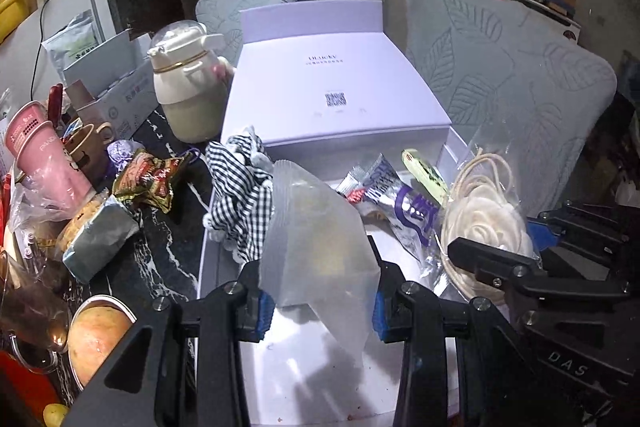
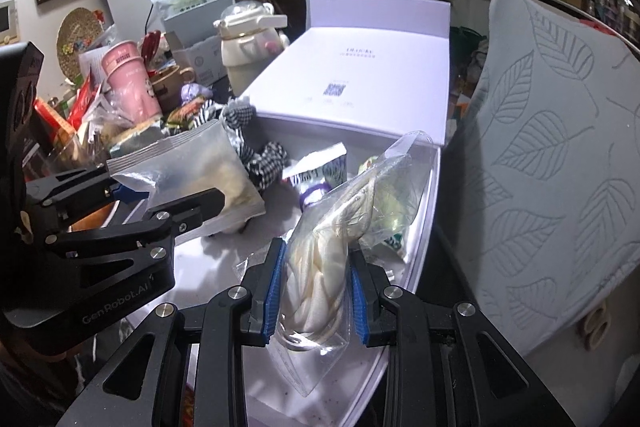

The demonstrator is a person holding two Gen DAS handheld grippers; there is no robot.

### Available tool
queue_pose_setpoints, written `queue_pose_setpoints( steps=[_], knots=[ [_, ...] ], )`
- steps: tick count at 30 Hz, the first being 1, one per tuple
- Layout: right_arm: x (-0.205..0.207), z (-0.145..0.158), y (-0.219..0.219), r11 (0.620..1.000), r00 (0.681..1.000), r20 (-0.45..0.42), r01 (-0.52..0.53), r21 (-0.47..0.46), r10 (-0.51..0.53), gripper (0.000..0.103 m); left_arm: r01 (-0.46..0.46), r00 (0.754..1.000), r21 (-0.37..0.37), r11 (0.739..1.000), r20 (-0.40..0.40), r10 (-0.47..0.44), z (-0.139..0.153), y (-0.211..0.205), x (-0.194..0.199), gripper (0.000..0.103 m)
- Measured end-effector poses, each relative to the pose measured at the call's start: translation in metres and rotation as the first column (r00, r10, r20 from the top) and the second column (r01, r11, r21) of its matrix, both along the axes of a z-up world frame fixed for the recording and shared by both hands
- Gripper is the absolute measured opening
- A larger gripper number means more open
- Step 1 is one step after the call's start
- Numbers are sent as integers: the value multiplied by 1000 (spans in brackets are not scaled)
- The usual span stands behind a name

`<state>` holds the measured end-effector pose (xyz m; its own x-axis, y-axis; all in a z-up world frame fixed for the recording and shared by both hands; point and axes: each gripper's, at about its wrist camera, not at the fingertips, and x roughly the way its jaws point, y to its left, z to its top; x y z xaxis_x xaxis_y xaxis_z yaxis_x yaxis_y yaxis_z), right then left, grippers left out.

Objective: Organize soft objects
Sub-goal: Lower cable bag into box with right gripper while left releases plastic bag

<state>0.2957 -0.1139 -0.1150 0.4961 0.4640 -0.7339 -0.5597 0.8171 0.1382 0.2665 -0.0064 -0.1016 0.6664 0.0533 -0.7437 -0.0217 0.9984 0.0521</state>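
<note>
My left gripper point(image 1: 318, 301) is shut on a frosted zip bag point(image 1: 316, 239) with something pale inside, held over the open white box tray point(image 1: 304, 379). My right gripper point(image 2: 314, 291) is shut on a clear bag of cream cord and fabric flower point(image 2: 320, 267), over the tray's right side point(image 2: 416, 259). The right gripper also shows in the left wrist view point(image 1: 496, 267), the left one in the right wrist view point(image 2: 132, 203). A black-and-white checked cloth point(image 1: 244, 187) drapes over the tray's left rim. Snack sachets point(image 1: 396, 203) lie in the tray.
The box's white lid point(image 1: 336, 87) lies behind the tray. A cream bottle point(image 1: 188, 83), pink cups point(image 1: 44, 155), snack packets point(image 1: 152, 179) and a bowl point(image 1: 100, 335) crowd the dark table at left. Leaf-pattern chair cushions point(image 2: 552, 163) stand to the right.
</note>
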Motion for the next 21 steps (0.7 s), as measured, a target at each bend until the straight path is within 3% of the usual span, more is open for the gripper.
queue_pose_setpoints(
  steps=[11,21],
  knots=[
    [1,-7,1,1000,1000,-18,10,-23,-10,32,-7,997,11,1000,-75,8,-11,-2,7,40],
    [0,-10,2,998,999,-24,22,-61,-23,47,-45,986,-11,999,-161,43,-28,5,11,40]
  ],
)
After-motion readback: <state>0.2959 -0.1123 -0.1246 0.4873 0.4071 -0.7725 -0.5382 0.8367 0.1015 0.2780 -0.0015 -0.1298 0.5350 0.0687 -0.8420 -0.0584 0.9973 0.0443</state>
